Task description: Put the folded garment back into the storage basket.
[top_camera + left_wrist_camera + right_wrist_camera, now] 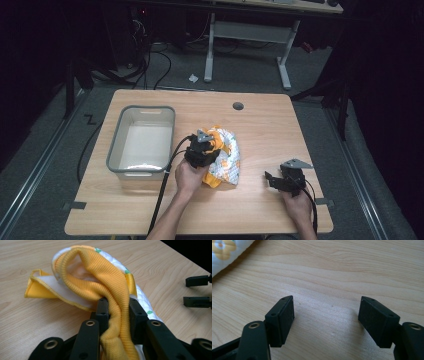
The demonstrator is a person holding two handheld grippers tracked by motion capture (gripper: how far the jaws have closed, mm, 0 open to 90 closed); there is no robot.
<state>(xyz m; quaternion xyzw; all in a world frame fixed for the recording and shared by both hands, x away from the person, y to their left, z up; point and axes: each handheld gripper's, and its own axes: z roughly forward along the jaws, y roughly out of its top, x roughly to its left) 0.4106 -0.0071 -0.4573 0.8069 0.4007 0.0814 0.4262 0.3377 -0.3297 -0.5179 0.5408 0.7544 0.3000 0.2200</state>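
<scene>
Yellow-and-white garment [223, 157], mid-surface beside grey bin [116, 150]: left gripper [117, 307] jaws pinching its ribbed yellow band, lift step in hand, next likely carry toward bin; right gripper [325, 320] jaws spread, idle near right edge

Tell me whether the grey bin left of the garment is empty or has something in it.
Empty. In the high view the grey bin shows only its bare pale floor; the yellow and white garment lies on the table beside it.
</scene>
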